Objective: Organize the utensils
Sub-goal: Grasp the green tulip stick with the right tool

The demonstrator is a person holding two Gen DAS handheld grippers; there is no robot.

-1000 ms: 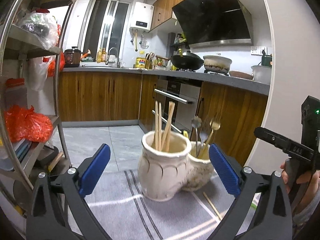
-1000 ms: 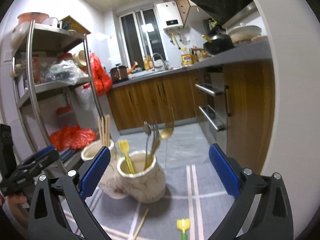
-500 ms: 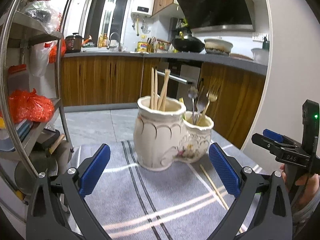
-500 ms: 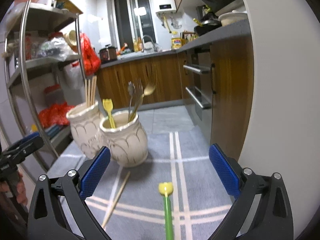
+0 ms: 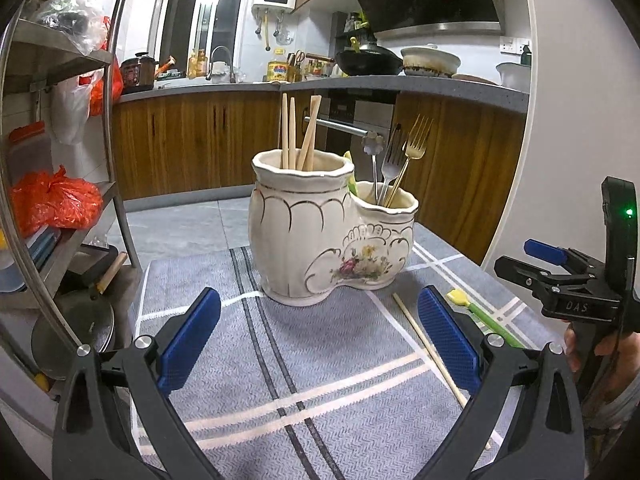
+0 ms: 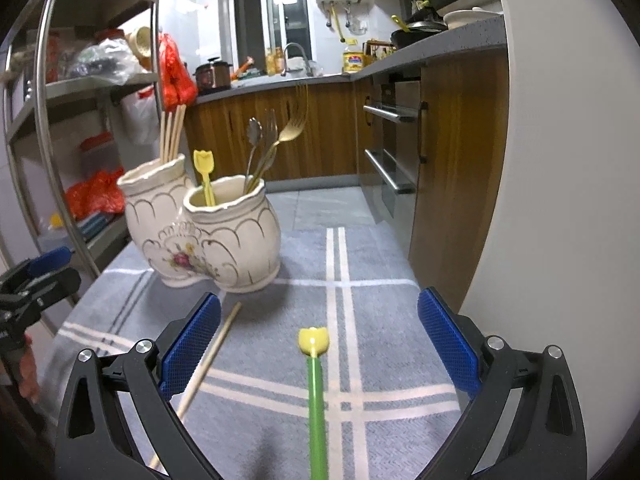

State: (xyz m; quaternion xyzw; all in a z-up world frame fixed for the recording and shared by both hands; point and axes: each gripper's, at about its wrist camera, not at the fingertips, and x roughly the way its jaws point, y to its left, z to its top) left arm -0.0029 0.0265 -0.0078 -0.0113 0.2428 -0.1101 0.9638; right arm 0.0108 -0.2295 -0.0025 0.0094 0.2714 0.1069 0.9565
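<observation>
A cream double-pot utensil holder [image 5: 320,236] [image 6: 208,236] stands on a grey striped cloth [image 5: 260,360]. Its taller pot holds wooden chopsticks [image 5: 298,132]; the lower pot holds forks and a spoon [image 5: 396,160] and a yellow-tipped pick [image 6: 205,176]. One loose chopstick [image 5: 430,354] [image 6: 204,368] lies on the cloth. Beside it lies a green stick with a yellow tulip tip [image 6: 314,380] [image 5: 480,316]. My left gripper [image 5: 318,336] is open in front of the holder. My right gripper [image 6: 318,340] is open, straddling the green stick from above.
A metal shelf rack [image 5: 60,160] with bags stands at the left. Wooden cabinets [image 5: 192,144] and an oven [image 6: 392,148] lie beyond the table edge. A white wall [image 6: 532,160] rises close on the right.
Both grippers have come down and nearer the cloth. The holder looks larger, and the green stick now lies between the right gripper's fingers. Both stayed open.
</observation>
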